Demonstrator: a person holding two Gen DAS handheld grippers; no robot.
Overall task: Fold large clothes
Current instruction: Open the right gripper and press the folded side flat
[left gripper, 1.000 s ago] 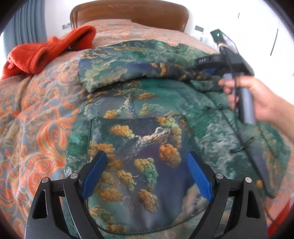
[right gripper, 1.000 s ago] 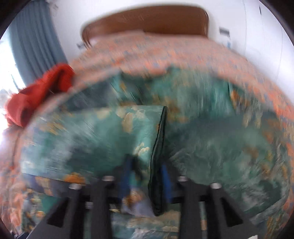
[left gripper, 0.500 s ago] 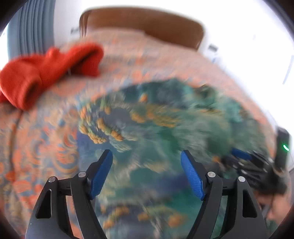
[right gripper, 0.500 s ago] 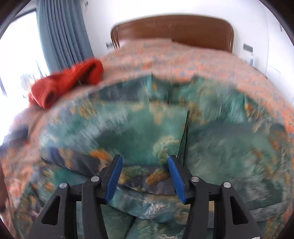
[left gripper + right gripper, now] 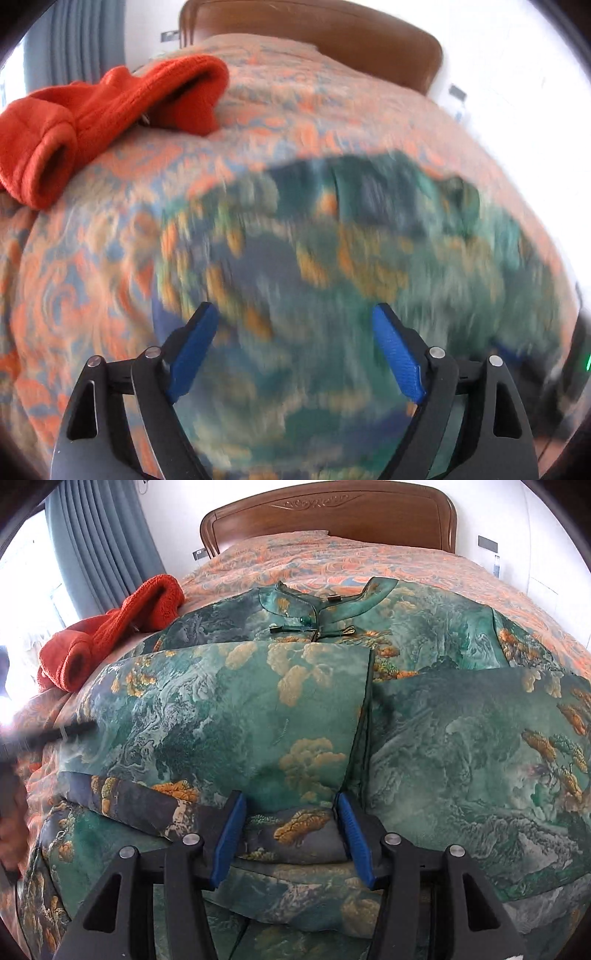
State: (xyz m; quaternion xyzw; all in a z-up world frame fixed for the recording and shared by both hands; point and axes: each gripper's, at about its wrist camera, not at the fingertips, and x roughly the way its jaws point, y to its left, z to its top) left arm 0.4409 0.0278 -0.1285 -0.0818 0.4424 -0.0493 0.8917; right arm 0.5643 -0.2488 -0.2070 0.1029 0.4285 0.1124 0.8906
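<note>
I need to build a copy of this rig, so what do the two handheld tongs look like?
Both match: the left tongs and right tongs have black angular frames with triangular cut-outs, silver round pivot pins, and ribbed blue pads lining the fingers. No sleeve shows clearly.

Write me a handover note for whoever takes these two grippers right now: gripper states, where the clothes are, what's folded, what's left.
Left gripper: open, empty, above the jacket's blurred left part; its jaws have just been opening.
Right gripper: open, nothing pinched, jaws astride the cuff end of the left sleeve.
Green printed jacket: lying front up on the patterned bedspread, collar toward the headboard.
Done: both sleeves are folded in across the chest and meet near the middle.
Left: the body itself looks unfolded, so probably fold it next.
Red knit garment: bunched at the bed's left edge, not folded.
</note>
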